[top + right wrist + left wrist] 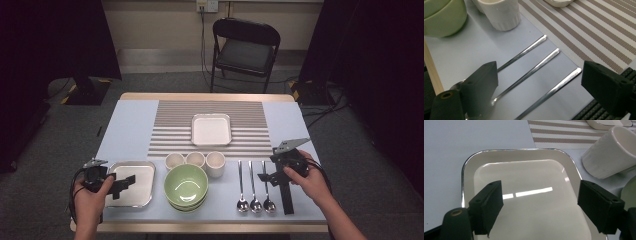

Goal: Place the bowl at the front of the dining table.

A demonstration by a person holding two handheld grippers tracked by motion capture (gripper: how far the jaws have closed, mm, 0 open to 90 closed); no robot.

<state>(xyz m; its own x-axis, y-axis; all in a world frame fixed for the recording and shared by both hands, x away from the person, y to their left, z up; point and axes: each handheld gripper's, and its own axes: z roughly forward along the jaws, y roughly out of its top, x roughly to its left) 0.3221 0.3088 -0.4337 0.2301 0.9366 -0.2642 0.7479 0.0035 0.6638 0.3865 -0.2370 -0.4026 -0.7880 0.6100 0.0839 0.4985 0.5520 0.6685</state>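
A cream square plate with a silver rim [142,172] [529,192] lies at the near left of the table. My left gripper [122,185] [541,193] hovers open just over it, a jaw on either side of its middle and nothing between them. Three spoons [254,186] lie side by side at the near right, handles pointing away. My right gripper [272,176] [541,75] is open low above the spoon handles [536,67], gripping nothing.
Stacked green bowls [186,186] [441,17] sit at the front centre, with three white cups [195,159] [609,152] behind them. A white square dish [211,129] rests on the striped placemat [250,115]. A black strip [287,197] lies right of the spoons. A chair [245,47] stands beyond the table.
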